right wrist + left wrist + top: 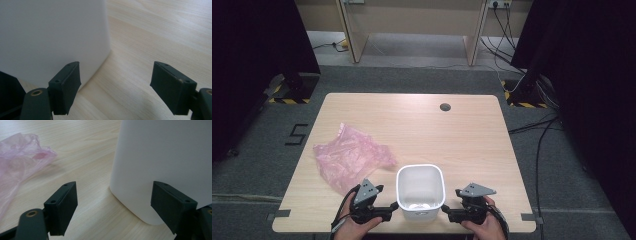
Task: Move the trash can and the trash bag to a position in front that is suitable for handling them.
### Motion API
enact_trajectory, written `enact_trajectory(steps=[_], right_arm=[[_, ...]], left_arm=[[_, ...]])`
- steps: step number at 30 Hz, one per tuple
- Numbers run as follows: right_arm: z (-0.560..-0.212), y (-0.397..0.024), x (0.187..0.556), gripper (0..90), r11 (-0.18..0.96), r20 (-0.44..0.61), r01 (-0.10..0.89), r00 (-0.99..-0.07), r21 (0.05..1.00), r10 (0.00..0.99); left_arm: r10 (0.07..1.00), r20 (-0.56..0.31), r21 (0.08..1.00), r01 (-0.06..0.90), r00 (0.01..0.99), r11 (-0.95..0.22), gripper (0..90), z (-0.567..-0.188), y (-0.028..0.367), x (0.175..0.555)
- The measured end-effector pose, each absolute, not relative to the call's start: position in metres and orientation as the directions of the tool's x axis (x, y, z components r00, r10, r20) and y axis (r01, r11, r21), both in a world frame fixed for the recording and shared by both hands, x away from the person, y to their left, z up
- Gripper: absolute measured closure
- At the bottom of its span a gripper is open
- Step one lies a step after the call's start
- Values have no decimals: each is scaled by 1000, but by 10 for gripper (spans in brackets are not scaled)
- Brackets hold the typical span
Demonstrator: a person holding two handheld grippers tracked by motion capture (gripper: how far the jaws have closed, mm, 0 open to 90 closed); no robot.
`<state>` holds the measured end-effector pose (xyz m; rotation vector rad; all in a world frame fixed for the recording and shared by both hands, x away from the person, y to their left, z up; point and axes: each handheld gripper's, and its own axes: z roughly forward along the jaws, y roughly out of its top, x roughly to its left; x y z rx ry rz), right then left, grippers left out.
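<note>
On the wooden table [422, 125], a white bin [420, 190] stands between the two grippers. The left gripper [113, 202] and right gripper [115, 82] each have jaws apart, seemingly not pressing the bin's corner; a pink bag [349, 157] lies beyond the left jaws.

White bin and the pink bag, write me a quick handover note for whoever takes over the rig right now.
Left gripper: jaws open, empty, close beside the left side of the white bin.
Right gripper: jaws open, empty, close beside the bin's right side.
The bin stands upright near the table's front edge, between the two grippers; I can't make out what the pale patch at its bottom is.
The pink plastic bag lies crumpled on the table to the bin's left, apart from it.
Done: nothing visible yet; bag untouched.
Left, likely: pick up the bag, open it and fit it into the bin.
</note>
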<state>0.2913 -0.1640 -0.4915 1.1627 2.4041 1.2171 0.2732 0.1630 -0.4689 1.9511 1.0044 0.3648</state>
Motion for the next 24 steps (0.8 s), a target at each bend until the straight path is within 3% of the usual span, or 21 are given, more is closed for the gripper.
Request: enact_trajectory(steps=[10, 24], right_arm=[[-493, -166, 297, 270, 353, 131, 575, -636, 738, 760], [-488, -151, 336, 307, 377, 77, 574, -614, 727, 785]], left_arm=[[772, -82, 816, 487, 631, -311, 228, -466, 151, 291], [810, -76, 788, 533, 582, -309, 271, -472, 154, 315]])
